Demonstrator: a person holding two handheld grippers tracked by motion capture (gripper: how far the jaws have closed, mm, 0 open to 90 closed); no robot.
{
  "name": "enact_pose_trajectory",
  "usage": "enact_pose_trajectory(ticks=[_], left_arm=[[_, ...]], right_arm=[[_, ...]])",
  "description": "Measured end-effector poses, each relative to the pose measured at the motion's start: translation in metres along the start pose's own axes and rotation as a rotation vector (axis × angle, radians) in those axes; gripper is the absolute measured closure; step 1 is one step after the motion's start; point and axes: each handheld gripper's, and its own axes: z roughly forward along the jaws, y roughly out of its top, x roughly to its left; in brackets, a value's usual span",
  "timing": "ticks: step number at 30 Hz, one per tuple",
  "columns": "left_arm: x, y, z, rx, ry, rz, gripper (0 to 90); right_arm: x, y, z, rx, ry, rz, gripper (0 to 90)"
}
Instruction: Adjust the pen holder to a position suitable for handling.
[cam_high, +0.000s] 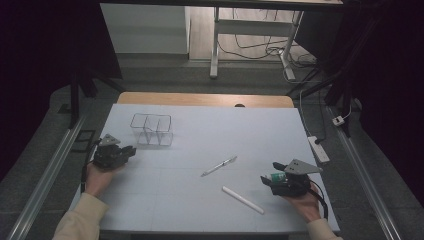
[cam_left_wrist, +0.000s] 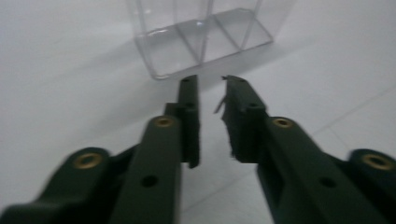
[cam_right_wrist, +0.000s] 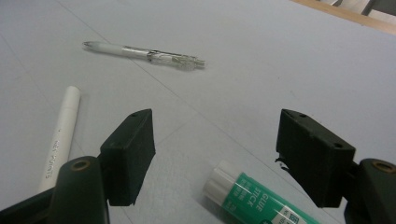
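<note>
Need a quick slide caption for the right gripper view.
Right gripper open over a green glue stick, with white marker and clear pen beyond.

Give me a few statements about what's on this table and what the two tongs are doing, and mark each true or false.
1. The clear organizer has pens standing in it. False: its compartments are empty.
2. The right tongs stand wide open, a green glue stick lying between the jaws. True.
3. The left tongs grip the clear pen. False: they hold nothing, jaws nearly together, pointing at the organizer.
4. A white marker lies on the table near the pen, apart from it. True.
</note>
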Motion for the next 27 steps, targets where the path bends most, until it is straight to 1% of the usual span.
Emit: enact_pose_trajectory(ticks=[1,2,3,7,11,12,14,19,23,25,27], left_arm=[[0.002,0.000,0.001,0.001,0.009,-0.003,83.8],[0.005,0.001,0.001,0.002,0.012,-0.004,83.8],[0.007,0.001,0.001,-0.001,0.022,-0.012,88.9],[0.016,0.001,0.004,-0.005,0.061,-0.034,89.2],[0.023,0.003,0.008,0.007,0.092,-0.037,89.2],[0.025,0.002,0.009,0.006,0.097,-0.044,89.2],[0.029,0.002,0.013,0.003,0.089,-0.060,89.2],[0.035,0.009,0.022,0.007,0.090,-0.070,89.2],[0.039,0.015,0.029,0.000,0.084,-0.074,89.2],[0.039,0.018,0.033,0.006,0.092,-0.059,89.2],[0.040,0.021,0.037,0.007,0.088,-0.063,89.2]], right_arm=[[0.000,0.000,0.000,0.005,0.004,-0.003,27.3],[0.000,0.000,0.000,0.005,0.004,-0.003,27.3],[0.000,0.000,0.001,0.006,0.005,-0.003,27.3],[0.000,0.000,0.001,0.006,0.009,-0.002,27.3],[-0.001,0.000,0.002,0.009,0.007,-0.005,27.3],[-0.001,0.000,0.002,0.009,0.007,-0.005,27.3],[-0.001,0.001,0.001,0.004,0.008,-0.004,27.3],[-0.001,0.000,0.002,0.008,0.004,-0.004,27.3],[-0.001,0.000,0.002,0.008,0.006,-0.006,27.3],[-0.001,0.000,0.002,0.011,0.005,-0.007,27.3],[-0.001,0.000,0.003,0.010,0.006,-0.008,27.3]])
